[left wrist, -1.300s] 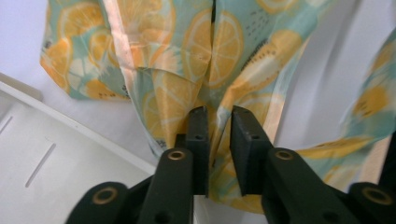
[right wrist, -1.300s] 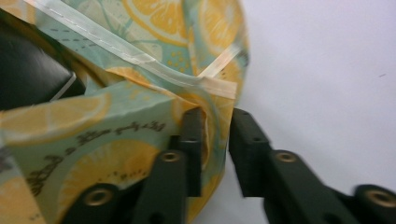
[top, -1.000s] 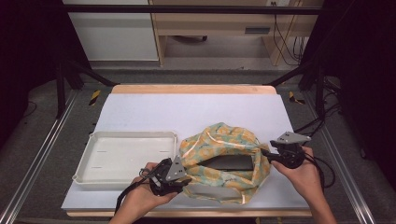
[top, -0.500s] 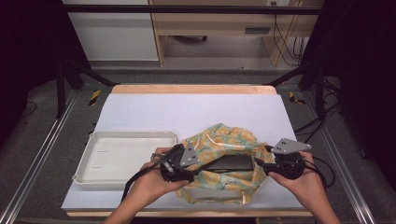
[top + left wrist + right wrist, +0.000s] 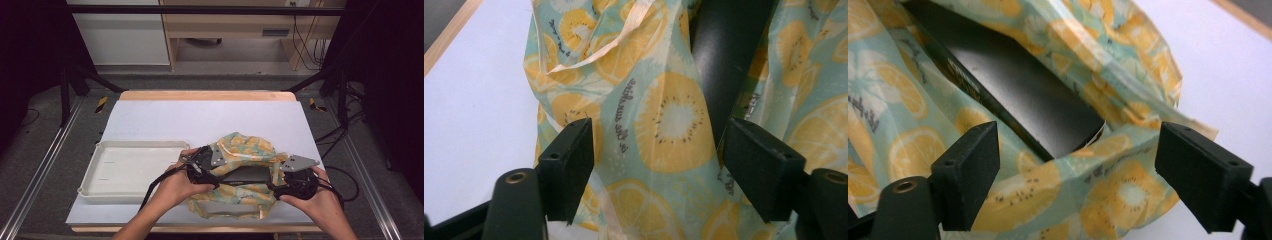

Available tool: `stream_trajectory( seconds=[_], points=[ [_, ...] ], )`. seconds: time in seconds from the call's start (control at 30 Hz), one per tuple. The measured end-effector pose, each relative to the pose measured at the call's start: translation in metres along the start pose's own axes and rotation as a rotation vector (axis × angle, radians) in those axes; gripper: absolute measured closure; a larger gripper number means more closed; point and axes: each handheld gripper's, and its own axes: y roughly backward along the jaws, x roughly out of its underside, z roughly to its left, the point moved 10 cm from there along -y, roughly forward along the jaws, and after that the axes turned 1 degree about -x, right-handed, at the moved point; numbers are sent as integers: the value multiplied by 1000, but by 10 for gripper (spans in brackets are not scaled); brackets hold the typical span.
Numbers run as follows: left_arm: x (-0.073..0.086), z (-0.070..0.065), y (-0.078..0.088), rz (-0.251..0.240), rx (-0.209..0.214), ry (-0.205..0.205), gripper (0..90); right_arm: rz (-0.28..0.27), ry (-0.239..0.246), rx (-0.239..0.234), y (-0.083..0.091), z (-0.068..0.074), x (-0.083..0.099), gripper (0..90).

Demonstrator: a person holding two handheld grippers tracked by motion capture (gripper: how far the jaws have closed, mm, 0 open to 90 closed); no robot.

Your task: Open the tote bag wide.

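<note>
The bag [image 5: 243, 175] looks like thin, faintly glossy cloth, creased, printed with citrus slices. Inside it lies a smooth, matt black flat box [image 5: 1023, 95]. The tray [image 5: 130, 170] is smooth white plastic. The counter [image 5: 200, 120] has a matt white sheet over pale wood edging

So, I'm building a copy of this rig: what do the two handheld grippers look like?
Both are black. The left gripper and right gripper each carry a grey three-cornered plate and trail a black cable. Their jaws end in blocky black pads. The forearms are bare, no sleeves.
</note>
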Motion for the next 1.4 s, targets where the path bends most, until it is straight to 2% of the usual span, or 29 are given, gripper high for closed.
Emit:
stream_trajectory(
  seconds=[0.03, 0.17, 0.2, 0.23, 0.3, 0.4, 0.5, 0.67, 0.8, 0.83, 0.97, 1.13, 1.4],
  points=[
    [2, 0, 0, 15, -2, -5, 315, 7, -7, -3, -1, 1, 2, 174],
    [8, 2, -3, 61, -4, -19, 506, 35, -5, -5, -2, 2, 10, 201],
    [8, 5, -3, 59, -18, -14, 591, 36, -6, -5, -1, 2, 11, 225],
    [7, 7, -3, 45, -25, 4, 653, 40, -7, -3, -1, 2, 13, 235],
    [7, 9, -2, 39, -26, 12, 758, 53, -9, -9, -2, 4, 17, 287],
    [8, 13, -1, 54, -36, 2, 840, 71, -10, -13, -3, 5, 23, 348],
    [11, 18, -1, 66, -58, -13, 860, 90, -7, -10, -7, 5, 30, 453],
    [18, 24, -6, 87, -70, 4, 870, 103, 5, -9, -15, 8, 39, 681],
    [23, 32, -16, 103, -93, 6, 872, 120, 28, -10, -20, 12, 45, 821],
    [24, 34, -18, 111, -87, 10, 875, 126, 29, -7, -22, 13, 47, 846],
    [31, 38, -30, 140, -72, 21, 889, 146, 31, -18, -25, 15, 53, 888],
    [35, 41, -42, 161, -60, 26, 898, 163, 32, -27, -28, 16, 59, 900],
    [44, 53, -57, 211, -73, 32, 900, 189, 47, -47, -27, 21, 68, 900]
  ],
)
